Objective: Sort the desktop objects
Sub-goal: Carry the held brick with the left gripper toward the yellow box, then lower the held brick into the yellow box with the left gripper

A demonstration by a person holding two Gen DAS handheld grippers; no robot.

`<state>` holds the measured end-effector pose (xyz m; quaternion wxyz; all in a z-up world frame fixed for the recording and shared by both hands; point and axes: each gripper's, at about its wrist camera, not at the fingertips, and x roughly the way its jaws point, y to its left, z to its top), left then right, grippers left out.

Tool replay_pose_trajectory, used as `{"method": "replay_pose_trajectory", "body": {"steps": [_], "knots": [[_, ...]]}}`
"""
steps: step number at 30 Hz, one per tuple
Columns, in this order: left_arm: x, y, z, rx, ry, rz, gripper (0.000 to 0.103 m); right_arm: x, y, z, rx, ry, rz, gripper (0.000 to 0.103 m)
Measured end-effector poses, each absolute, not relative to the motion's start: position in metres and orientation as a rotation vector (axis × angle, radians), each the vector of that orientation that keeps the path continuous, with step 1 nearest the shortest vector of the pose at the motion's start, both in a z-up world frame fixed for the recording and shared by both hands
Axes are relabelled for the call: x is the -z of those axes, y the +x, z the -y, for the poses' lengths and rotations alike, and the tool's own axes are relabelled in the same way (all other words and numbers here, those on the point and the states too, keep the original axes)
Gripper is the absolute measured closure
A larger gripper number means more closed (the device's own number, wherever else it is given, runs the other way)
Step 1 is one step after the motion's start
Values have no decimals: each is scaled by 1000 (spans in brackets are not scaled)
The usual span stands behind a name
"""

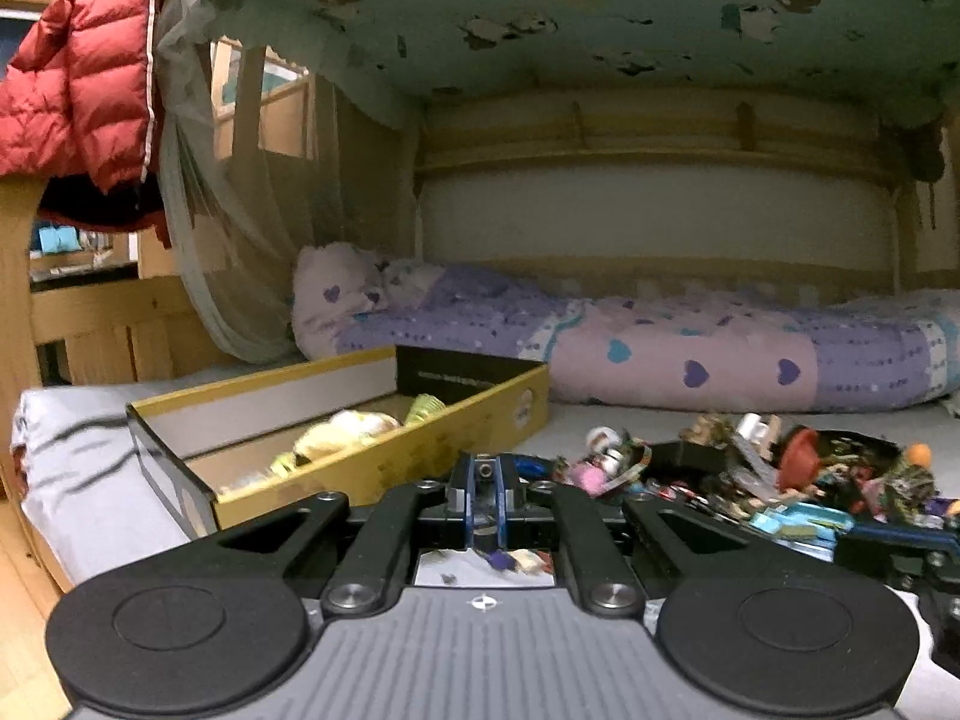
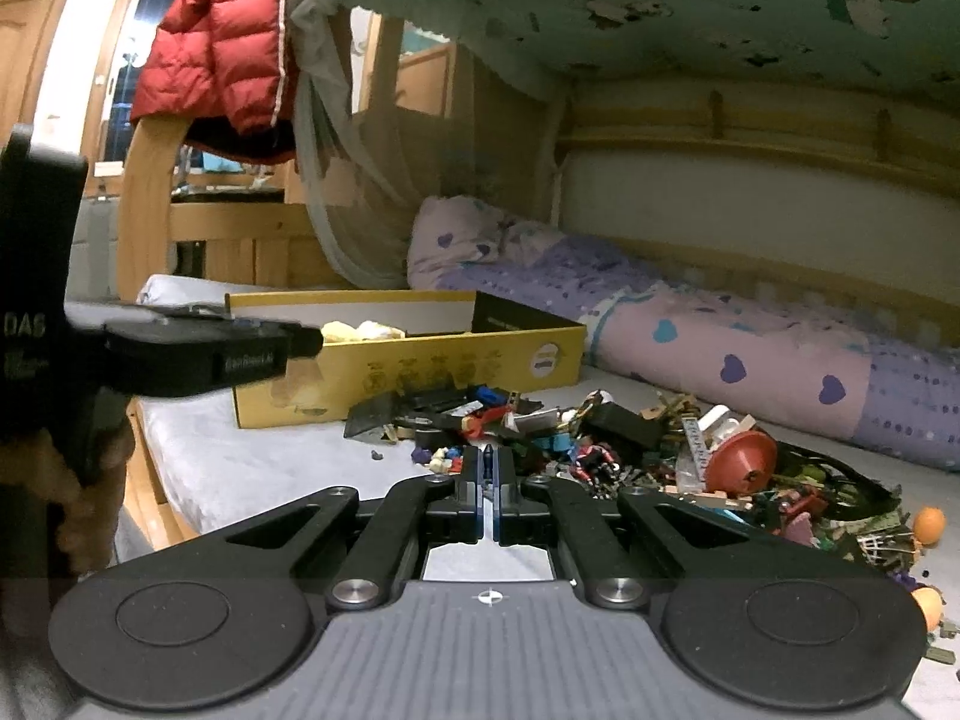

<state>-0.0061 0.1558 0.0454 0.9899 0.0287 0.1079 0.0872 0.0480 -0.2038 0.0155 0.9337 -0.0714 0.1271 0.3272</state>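
Well, both grippers—left gripper [image 1: 485, 495], right gripper [image 2: 491, 483]—pinched together, empty, poised between toy pile [image 2: 600, 438] and yellow box [image 2: 420, 360] for sorting.

A jumbled pile of small toys [image 2: 600, 444] lies on the bed ahead-right of the right tongs [image 2: 490, 468]; an open yellow box [image 2: 420, 366], holding yellowish items, sits ahead-left.

A bed [image 2: 252, 468] with a pale grey sheet carries everything. A yellow cardboard box [image 2: 414, 372] sits on it toward the wooden bed end, open at the top. Just beside the box, a heap of small toys [image 2: 606, 450] sprawls over the sheet. A rolled purple quilt [image 2: 750, 354] lies along the far side.
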Motion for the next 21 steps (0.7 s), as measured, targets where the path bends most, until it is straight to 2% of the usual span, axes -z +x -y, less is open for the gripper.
{"method": "replay_pose_trajectory", "body": {"steps": [21], "knots": [[-57,62,-226,-316,25,-225,96,-20,75,161,-726,-141,-233,99]]}}
